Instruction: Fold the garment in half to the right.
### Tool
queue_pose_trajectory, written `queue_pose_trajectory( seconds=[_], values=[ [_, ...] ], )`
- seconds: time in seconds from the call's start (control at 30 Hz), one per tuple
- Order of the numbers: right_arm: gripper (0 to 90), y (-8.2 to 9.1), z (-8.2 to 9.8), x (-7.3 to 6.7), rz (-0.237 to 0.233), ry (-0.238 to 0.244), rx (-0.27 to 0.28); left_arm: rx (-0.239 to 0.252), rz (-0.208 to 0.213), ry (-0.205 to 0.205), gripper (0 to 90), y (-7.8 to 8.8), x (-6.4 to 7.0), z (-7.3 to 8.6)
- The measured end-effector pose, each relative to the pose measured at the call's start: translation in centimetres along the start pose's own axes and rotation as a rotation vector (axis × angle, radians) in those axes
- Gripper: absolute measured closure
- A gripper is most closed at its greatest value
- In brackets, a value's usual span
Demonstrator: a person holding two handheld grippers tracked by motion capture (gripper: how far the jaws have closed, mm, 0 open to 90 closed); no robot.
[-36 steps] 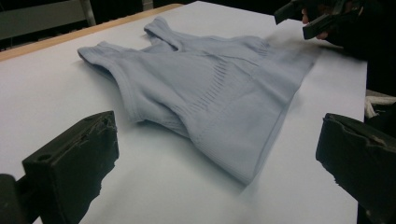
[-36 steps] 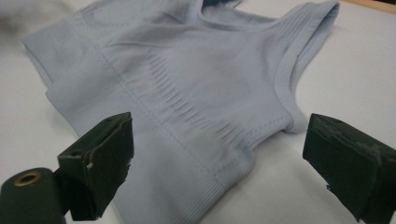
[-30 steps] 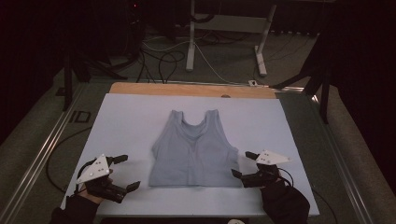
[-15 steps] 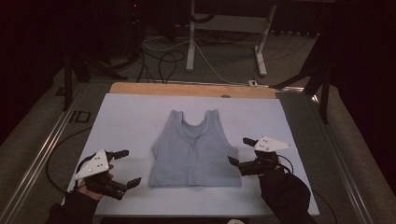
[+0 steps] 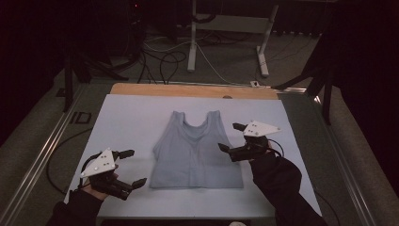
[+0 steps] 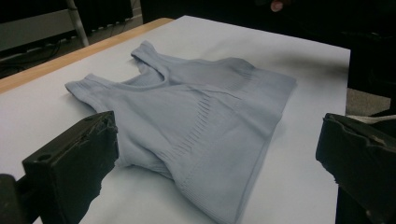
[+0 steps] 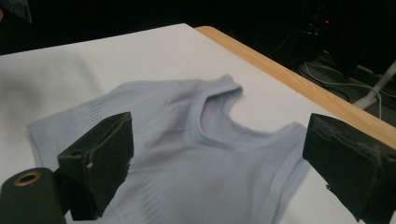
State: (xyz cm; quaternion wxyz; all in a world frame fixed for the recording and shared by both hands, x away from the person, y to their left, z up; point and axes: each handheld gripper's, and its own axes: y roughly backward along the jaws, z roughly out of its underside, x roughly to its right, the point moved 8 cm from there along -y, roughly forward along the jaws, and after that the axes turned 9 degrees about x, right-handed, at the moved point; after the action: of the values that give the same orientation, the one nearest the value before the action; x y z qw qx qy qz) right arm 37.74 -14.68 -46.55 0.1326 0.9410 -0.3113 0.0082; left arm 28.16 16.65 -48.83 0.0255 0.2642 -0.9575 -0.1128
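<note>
A light blue-grey tank top [image 5: 195, 153] lies flat on the white table cover [image 5: 131, 117], straps toward the far edge. My left gripper [image 5: 135, 166] is open near the top's lower left corner, just off the cloth. In the left gripper view the top [image 6: 201, 116] spreads out between and beyond the wide-apart jaws. My right gripper [image 5: 228, 136] is open at the top's right side, near the armhole. In the right gripper view the neckline and straps [image 7: 219, 112] lie ahead of the spread jaws, which hold nothing.
A wooden strip [image 5: 188, 89] runs along the table's far edge. Beyond it stand a white metal frame [image 5: 193, 42] and loose cables [image 5: 160, 61] on the floor. A metal rail [image 5: 42, 155] lines the left side. Bare cover surrounds the top.
My right gripper has moved away from the near edge, up along the top's right side toward the armhole. The left gripper has barely shifted. The top lies as before.
</note>
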Motion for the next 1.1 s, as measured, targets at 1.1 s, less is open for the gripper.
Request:
queue_pose_trajectory(
  seconds=[1.1],
  values=[
    [8.9,-9.0,-3.4,1.0,-0.074,0.040,-0.015,-0.101,-0.050,0.024,0.2,-2.5,1.1,0.3]
  ],
)
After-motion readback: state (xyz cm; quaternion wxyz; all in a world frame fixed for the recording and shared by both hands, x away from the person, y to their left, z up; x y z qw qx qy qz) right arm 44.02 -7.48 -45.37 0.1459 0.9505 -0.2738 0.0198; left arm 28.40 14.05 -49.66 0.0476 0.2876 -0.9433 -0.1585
